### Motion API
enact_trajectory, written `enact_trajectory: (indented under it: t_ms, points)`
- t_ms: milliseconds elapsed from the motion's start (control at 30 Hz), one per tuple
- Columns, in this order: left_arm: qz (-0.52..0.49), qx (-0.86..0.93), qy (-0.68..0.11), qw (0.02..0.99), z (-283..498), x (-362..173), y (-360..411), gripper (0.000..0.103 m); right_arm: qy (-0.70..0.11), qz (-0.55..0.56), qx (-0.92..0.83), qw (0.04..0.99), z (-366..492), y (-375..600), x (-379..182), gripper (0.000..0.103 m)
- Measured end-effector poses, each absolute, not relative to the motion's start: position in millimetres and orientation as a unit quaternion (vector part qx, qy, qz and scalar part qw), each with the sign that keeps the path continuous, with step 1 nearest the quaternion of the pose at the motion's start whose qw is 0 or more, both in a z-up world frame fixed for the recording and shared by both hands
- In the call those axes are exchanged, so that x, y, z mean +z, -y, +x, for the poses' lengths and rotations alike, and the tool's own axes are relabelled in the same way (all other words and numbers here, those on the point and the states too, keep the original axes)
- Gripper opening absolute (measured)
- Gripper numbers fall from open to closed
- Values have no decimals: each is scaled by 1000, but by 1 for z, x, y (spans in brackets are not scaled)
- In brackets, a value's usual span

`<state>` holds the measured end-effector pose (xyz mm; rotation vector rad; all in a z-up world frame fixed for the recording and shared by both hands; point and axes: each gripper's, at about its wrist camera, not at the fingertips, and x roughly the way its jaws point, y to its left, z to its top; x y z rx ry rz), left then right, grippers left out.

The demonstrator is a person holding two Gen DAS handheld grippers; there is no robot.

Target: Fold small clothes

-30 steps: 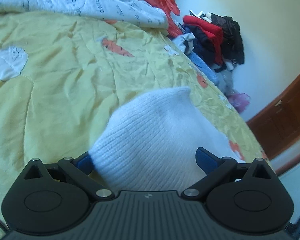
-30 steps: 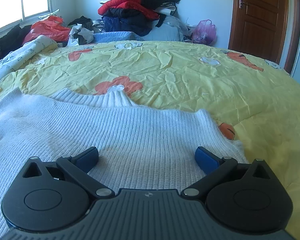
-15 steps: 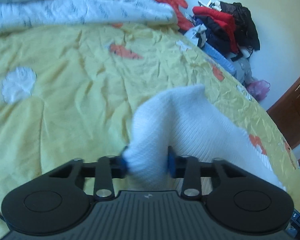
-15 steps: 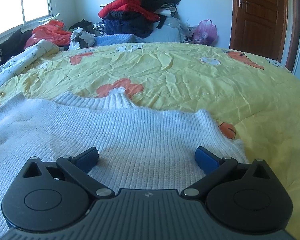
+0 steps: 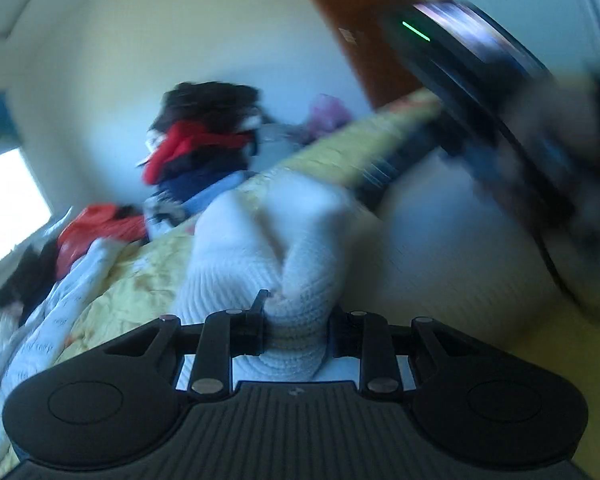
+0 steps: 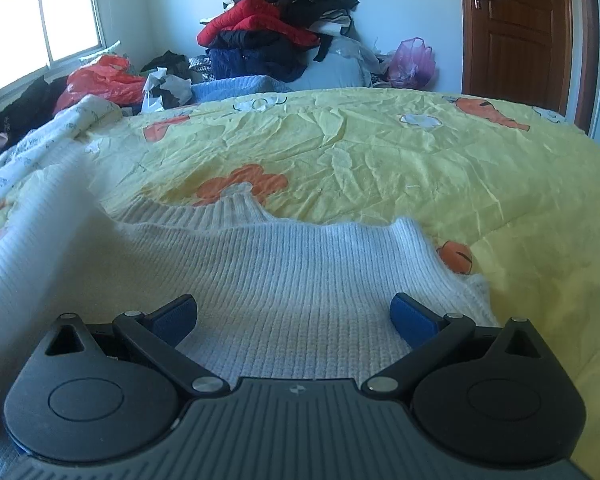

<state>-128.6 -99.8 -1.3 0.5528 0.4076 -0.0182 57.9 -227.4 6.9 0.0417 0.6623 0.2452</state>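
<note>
A bunched fold of the white ribbed knit sweater (image 5: 296, 280) is pinched by the closing left tool (image 5: 296, 332). The sweater's body is spread on the yellow flowered bed quilt (image 6: 380, 152), under the wide-spread, empty right tool (image 6: 294, 316).

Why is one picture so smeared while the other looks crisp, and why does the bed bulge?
Left wrist view: motion blur smears the room, though the left tongs, closing on the white sweater, stay sharp. Right wrist view: crisp; the window glares white; the fisheye lens bows the yellow bedspread.
</note>
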Motion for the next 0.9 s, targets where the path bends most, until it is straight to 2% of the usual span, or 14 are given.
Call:
enact_trajectory:
  t_ms: [67,167,367,500,633,700,733,767,800,833,900]
  points:
    - [304,-6,-178,936,-136,-11,105,26,-324,35,124,937,58,232,8,101]
    - [287,-12,-182,940,-134,-6,97,26,-331,69,123,933,58,239,16,103]
    - [287,-13,-179,941,-133,-7,96,26,-367,211,235,875,65,233,47,100]
    - [296,-13,-175,939,-137,-8,98,27,-401,244,290,834,87,203,51,100]
    - [330,-6,-160,930,-144,-12,105,27,-454,238,313,799,111,163,39,95]
    - [344,-3,-153,926,-144,-14,106,27,-473,228,306,795,120,146,32,84]
    - [351,-2,-150,924,-144,-14,108,27,-477,225,307,792,124,139,30,71]
    - [356,-1,-148,923,-144,-14,108,27,-478,220,310,792,126,132,28,41]
    - [359,0,-146,922,-144,-14,109,27,-480,210,319,789,126,126,26,28]
    - [362,2,-143,921,-143,-13,108,27,-487,203,328,783,128,120,23,22]
    - [363,0,-139,921,-142,-8,110,27,-478,181,338,790,126,117,27,18]
